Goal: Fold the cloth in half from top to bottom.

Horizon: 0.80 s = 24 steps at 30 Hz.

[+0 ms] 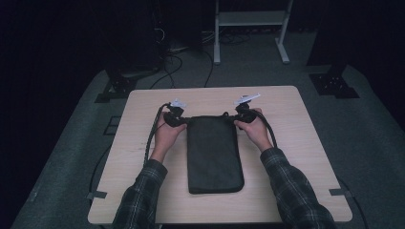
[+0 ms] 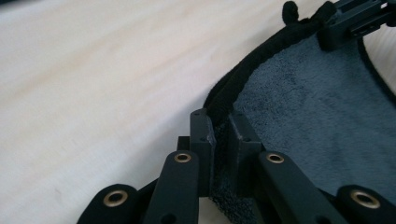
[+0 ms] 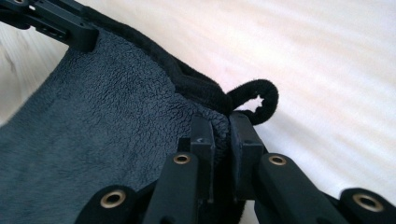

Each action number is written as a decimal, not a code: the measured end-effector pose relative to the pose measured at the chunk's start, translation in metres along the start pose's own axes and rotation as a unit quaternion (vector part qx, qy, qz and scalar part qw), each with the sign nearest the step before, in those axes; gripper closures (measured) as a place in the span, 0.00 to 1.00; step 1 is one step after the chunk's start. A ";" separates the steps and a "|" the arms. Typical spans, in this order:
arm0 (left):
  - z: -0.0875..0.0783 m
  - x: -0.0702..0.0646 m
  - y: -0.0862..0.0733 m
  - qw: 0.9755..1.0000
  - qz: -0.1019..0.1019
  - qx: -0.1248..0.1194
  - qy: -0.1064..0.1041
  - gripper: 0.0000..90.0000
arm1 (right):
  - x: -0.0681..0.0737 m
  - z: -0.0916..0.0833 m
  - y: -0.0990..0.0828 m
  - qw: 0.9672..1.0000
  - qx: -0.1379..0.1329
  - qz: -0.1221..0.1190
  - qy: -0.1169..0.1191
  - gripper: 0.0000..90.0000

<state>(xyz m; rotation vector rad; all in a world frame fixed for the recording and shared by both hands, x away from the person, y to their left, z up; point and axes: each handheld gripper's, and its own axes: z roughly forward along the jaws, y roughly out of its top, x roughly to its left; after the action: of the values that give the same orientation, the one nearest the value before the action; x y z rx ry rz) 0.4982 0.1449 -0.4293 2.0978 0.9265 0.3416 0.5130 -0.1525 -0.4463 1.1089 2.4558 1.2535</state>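
Both claws are clamped on the same thing: a dark grey fleece cloth (image 1: 213,153), folded into a long pad, is pinched at its two far corners. Closest to the left gripper (image 2: 221,135), a fold of the bound hem is seen squeezed between the shut jaws, so that the corner cannot slip when it is raised. Just beyond those jaws the soft nap of the cloth is spread to the right, and the thick black edge (image 2: 261,58) is drawn up and away in a curve toward the other claw, which is gripping the opposite corner farther off. At the right gripper (image 3: 222,135) the same hold is made: the fabric is nipped right beside a small hanging loop (image 3: 258,99), which is left free just past the jaws. From above, the left gripper (image 1: 175,117) and right gripper (image 1: 242,116) are seen at either side of the far short edge, with the rest of the cloth laid flat on the wooden table (image 1: 143,105) back toward the person. A matched two-corner hold of this kind is judged to keep the edge taut and level for lifting or folding.
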 end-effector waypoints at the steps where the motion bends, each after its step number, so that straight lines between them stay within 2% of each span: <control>1: -0.003 0.000 0.003 1.000 0.003 -0.004 0.001 0.91 | 0.000 -0.003 0.004 1.000 -0.006 -0.002 -0.001 0.90; 4: -0.013 -0.002 0.007 1.000 0.013 -0.015 -0.007 0.91 | 0.002 -0.012 0.009 1.000 -0.022 -0.007 0.003 0.90; 9: -0.023 -0.011 0.001 0.999 0.020 -0.021 -0.023 0.91 | 0.008 -0.023 0.002 0.999 -0.035 -0.014 0.022 0.90; 15: -0.036 -0.022 -0.011 0.998 0.006 -0.030 -0.051 0.91 | 0.018 -0.035 -0.011 0.998 -0.046 -0.024 0.041 0.90; 24: -0.050 -0.040 -0.031 0.997 0.000 -0.027 -0.067 0.91 | 0.036 -0.045 -0.030 0.997 -0.051 -0.034 0.056 0.90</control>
<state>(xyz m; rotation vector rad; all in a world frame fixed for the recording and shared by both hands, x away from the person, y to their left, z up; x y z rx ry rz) 0.4289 0.1579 -0.4180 2.0449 0.8286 0.2210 0.4509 -0.1676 -0.4343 0.9450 2.4541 1.4396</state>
